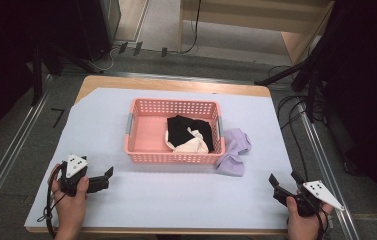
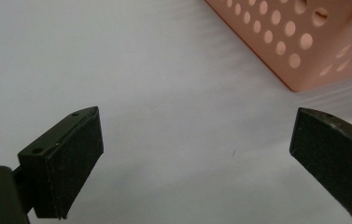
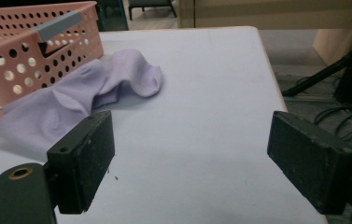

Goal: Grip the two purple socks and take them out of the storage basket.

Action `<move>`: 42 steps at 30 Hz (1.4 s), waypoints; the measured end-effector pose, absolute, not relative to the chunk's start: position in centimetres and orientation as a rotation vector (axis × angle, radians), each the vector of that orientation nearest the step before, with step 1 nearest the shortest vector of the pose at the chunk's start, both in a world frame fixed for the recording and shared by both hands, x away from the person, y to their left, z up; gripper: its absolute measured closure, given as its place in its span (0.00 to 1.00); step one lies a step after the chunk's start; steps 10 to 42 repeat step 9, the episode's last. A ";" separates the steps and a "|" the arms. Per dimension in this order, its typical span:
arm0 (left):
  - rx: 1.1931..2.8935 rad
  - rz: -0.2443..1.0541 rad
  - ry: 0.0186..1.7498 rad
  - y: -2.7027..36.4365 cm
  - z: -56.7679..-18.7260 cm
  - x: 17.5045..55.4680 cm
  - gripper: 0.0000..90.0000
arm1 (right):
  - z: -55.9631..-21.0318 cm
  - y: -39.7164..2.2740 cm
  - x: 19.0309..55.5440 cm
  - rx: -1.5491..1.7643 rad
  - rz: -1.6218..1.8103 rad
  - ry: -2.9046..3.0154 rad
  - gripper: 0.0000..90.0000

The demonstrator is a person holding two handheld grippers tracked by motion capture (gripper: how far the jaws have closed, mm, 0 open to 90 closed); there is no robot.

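While a pink perforated basket (image 1: 146,131) stands near the middle of the counter (image 1: 176,195), which is covered in a pale sheet, both grippers hang back at the near edge, well apart from it. The left gripper (image 1: 107,178) is held in a hand (image 1: 70,202) at the near left corner, its fingers (image 2: 71,158) spread wide with nothing between them; the left gripper view shows a corner of the basket ahead and to one side. The right gripper (image 1: 282,181) sits at the near right corner in the other hand (image 1: 303,222), fingers (image 3: 87,158) likewise released and empty. Inside the basket, toward its right end, lie a black garment (image 1: 188,127) and a cream one (image 1: 192,145), possibly socks, though the folds are too small to tell. A lavender cloth (image 3: 89,98) lies crumpled on the counter, touching the basket's right near corner.
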State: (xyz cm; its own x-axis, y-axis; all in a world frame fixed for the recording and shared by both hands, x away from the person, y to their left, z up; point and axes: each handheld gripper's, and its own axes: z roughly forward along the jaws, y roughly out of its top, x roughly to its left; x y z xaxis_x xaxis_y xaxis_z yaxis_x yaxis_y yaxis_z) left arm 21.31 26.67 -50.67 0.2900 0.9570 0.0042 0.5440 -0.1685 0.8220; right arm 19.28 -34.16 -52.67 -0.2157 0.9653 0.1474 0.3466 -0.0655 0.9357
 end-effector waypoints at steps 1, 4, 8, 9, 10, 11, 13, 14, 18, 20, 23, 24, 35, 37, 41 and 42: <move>1.824 0.711 1.351 26.7 -50.7 21.3 0.04 | -52.7 -34.1 19.3 1.421 1.286 1.603 0.17; 1.826 0.708 1.352 26.7 -50.7 21.3 0.04 | -52.7 -34.1 19.3 1.431 1.281 1.599 0.17; 1.825 0.710 1.354 26.7 -50.7 21.4 0.04 | -52.7 -34.3 19.2 1.435 1.295 1.585 0.17; 1.826 0.705 1.355 26.7 -50.7 21.4 0.04 | -52.7 -34.3 19.2 1.433 1.296 1.587 0.17; 1.826 0.705 1.355 26.7 -50.7 21.4 0.04 | -52.7 -34.3 19.2 1.433 1.296 1.587 0.17; 1.826 0.705 1.355 26.7 -50.7 21.4 0.04 | -52.7 -34.3 19.2 1.433 1.296 1.587 0.17; 1.826 0.705 1.355 26.7 -50.7 21.4 0.04 | -52.7 -34.3 19.2 1.433 1.296 1.587 0.17; 1.826 0.705 1.355 26.7 -50.7 21.4 0.04 | -52.7 -34.3 19.2 1.433 1.296 1.587 0.17; 1.826 0.705 1.355 26.7 -50.7 21.4 0.04 | -52.7 -34.3 19.2 1.433 1.296 1.587 0.17; 1.826 0.705 1.355 26.7 -50.7 21.4 0.04 | -52.7 -34.3 19.2 1.433 1.296 1.587 0.17; 1.826 0.705 1.355 26.7 -50.7 21.4 0.04 | -52.7 -34.3 19.2 1.433 1.296 1.587 0.17; 1.826 0.705 1.355 26.7 -50.7 21.4 0.04 | -52.7 -34.3 19.2 1.433 1.296 1.587 0.17; 1.826 0.705 1.355 26.7 -50.7 21.4 0.04 | -52.7 -34.3 19.2 1.433 1.296 1.587 0.17; 1.826 0.705 1.355 26.7 -50.7 21.4 0.04 | -52.7 -34.3 19.2 1.433 1.296 1.587 0.17; 1.826 0.705 1.355 26.7 -50.7 21.4 0.04 | -52.7 -34.3 19.2 1.433 1.296 1.587 0.17; 1.826 0.705 1.355 26.7 -50.7 21.4 0.04 | -52.7 -34.3 19.2 1.433 1.296 1.587 0.17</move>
